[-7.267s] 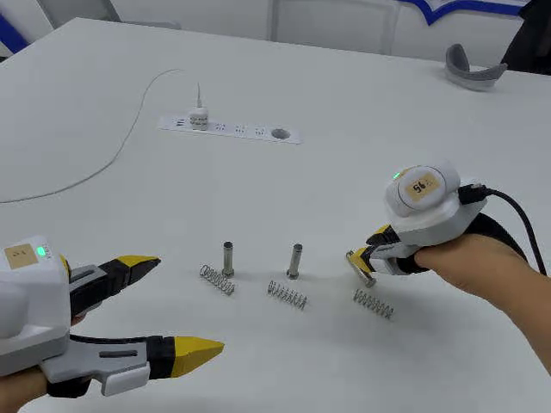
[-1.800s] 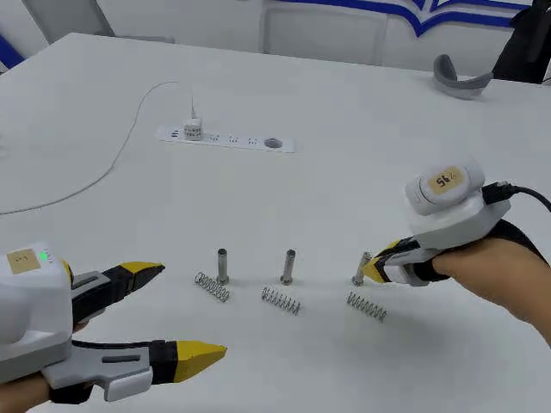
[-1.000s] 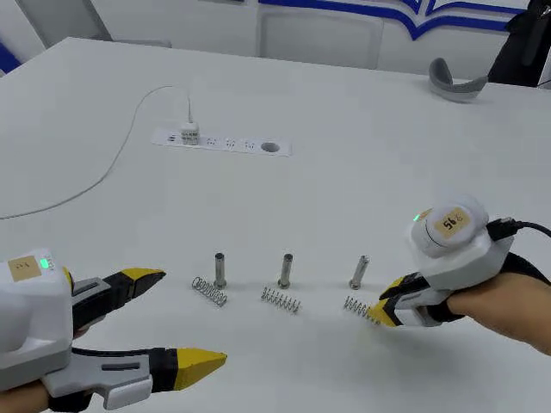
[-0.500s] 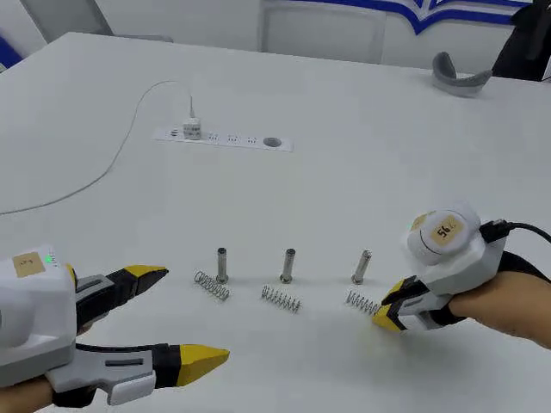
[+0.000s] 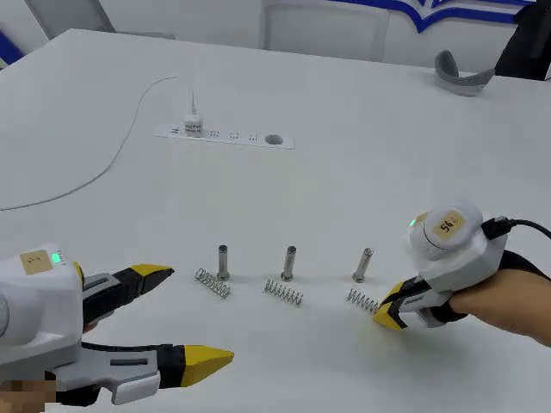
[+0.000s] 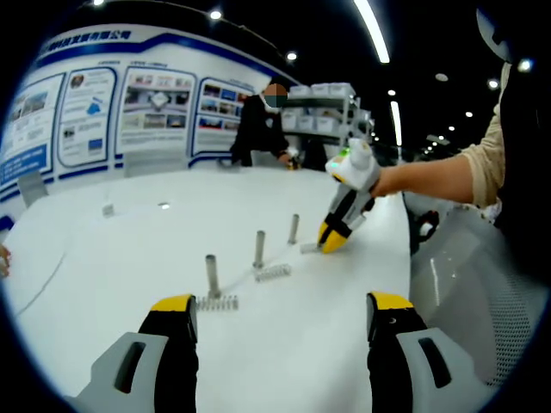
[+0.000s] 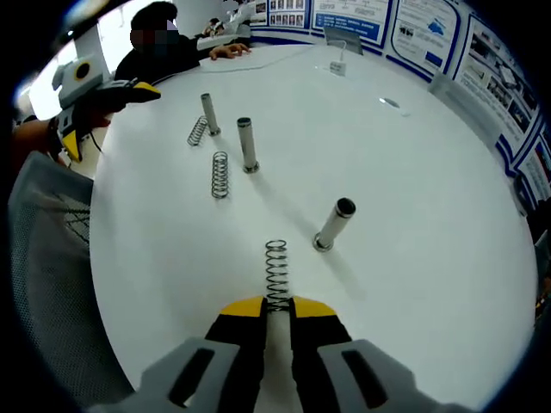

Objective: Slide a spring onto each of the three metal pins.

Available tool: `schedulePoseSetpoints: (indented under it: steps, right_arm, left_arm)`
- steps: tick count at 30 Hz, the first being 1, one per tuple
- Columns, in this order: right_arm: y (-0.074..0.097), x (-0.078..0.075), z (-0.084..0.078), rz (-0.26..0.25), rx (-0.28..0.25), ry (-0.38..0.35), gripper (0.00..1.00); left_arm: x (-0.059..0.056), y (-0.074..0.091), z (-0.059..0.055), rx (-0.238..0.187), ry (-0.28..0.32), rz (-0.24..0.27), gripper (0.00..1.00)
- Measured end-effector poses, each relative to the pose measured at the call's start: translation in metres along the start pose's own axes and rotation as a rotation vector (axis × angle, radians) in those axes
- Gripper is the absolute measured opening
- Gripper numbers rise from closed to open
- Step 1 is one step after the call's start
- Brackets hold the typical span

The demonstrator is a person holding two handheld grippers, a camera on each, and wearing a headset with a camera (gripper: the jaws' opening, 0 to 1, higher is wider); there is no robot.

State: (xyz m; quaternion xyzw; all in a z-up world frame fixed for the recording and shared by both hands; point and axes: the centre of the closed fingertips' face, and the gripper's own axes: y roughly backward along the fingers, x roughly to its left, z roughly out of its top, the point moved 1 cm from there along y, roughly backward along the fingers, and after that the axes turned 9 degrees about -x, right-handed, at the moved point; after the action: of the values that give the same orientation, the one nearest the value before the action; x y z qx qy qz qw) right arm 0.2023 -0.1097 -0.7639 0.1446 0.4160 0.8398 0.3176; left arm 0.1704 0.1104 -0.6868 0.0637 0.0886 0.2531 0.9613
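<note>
Tabletop: the white tabletop [image 5: 362,172] carries 3 grey metal pins in a row, with 3 small coiled wire springs lying flat in front of them.
Pins: the left pin [image 5: 223,261] and middle pin [image 5: 289,262] stand upright. The right pin [image 5: 363,264] stands on its base and looks slightly tilted in the head view.
Springs: the left spring [image 5: 212,282] and middle spring [image 5: 283,292] each lie just beside their pin's base. The right spring [image 7: 275,274] lies near the right pin.
Right side: the right hand-held gripper [image 7: 277,305] has its yellow tips pinched on the near end of the right spring.
Left side: the left hand-held gripper [image 5: 194,314] has its jaws spread wide and holds nothing, left of the row.
Far side: a white power strip [image 5: 225,135] with a white plug [image 5: 192,123].
Hard to tell: whether the left spring touches the left pin. The pinched spring end is hidden between the tips.
</note>
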Motion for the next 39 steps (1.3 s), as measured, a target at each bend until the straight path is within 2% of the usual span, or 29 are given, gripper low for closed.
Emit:
schedulePoseSetpoints:
  steps: [14, 20, 31, 35, 39]
  right_arm:
    - [0.011, 0.009, 0.004, 0.006, 0.010, 0.056, 0.11]
    - [0.014, 0.024, 0.016, 0.055, -0.009, 0.091, 0.11]
    - [0.017, 0.049, 0.038, 0.142, -0.034, 0.166, 0.11]
    - [0.018, 0.061, 0.043, 0.181, -0.035, 0.212, 0.11]
    - [0.020, 0.069, 0.049, 0.198, -0.038, 0.244, 0.11]
  left_arm:
    - [-0.014, -0.016, -0.001, 0.032, -0.043, -0.082, 0.78]
    - [-0.023, -0.027, -0.001, 0.049, -0.066, -0.130, 0.75]
    - [-0.029, -0.046, -0.008, 0.072, -0.087, -0.182, 0.71]
    - [-0.033, -0.052, -0.009, 0.078, -0.097, -0.203, 0.68]
    - [-0.036, -0.058, -0.010, 0.076, -0.105, -0.218, 0.64]
